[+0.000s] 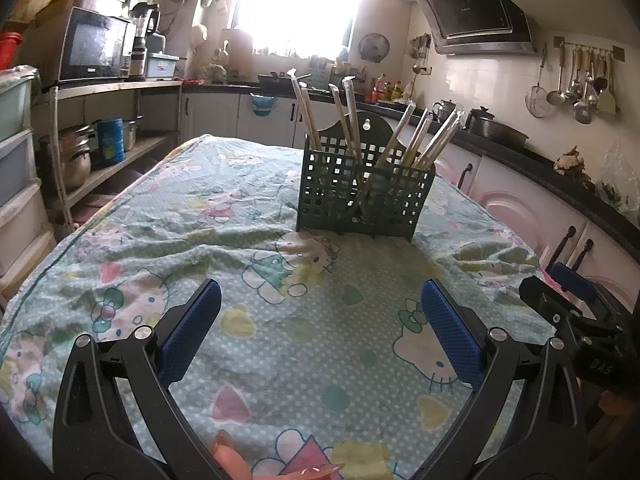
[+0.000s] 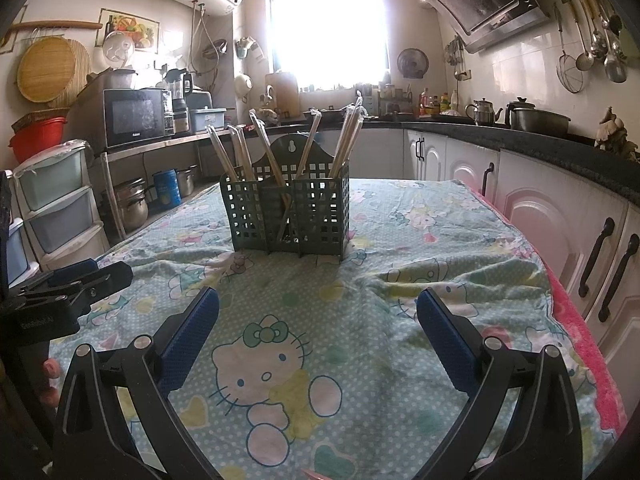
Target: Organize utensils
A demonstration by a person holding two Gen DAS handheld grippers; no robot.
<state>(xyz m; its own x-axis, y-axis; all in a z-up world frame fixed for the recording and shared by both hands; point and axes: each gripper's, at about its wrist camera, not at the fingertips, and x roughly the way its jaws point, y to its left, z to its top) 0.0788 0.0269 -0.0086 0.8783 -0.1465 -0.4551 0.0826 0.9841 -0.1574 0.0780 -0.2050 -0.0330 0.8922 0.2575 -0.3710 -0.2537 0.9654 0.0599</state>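
Wrapped chopsticks (image 1: 352, 128) standing in the green holder (image 1: 362, 196) on the tablecloth (image 1: 200, 216).
Left gripper (image 1: 320, 332) and right gripper (image 2: 318, 332) hover short of the holder, both spread wide, holding nothing.

From my end the lower ends of the chopsticks (image 2: 276, 164) vanish behind the green basket (image 2: 316, 212) mesh, so I can't tell which compartment each sits in; the right gripper (image 1: 568, 292) is cut off at the left view's edge; window (image 2: 326, 24) totally blown out; counter bottles (image 2: 434, 103) too small to read.
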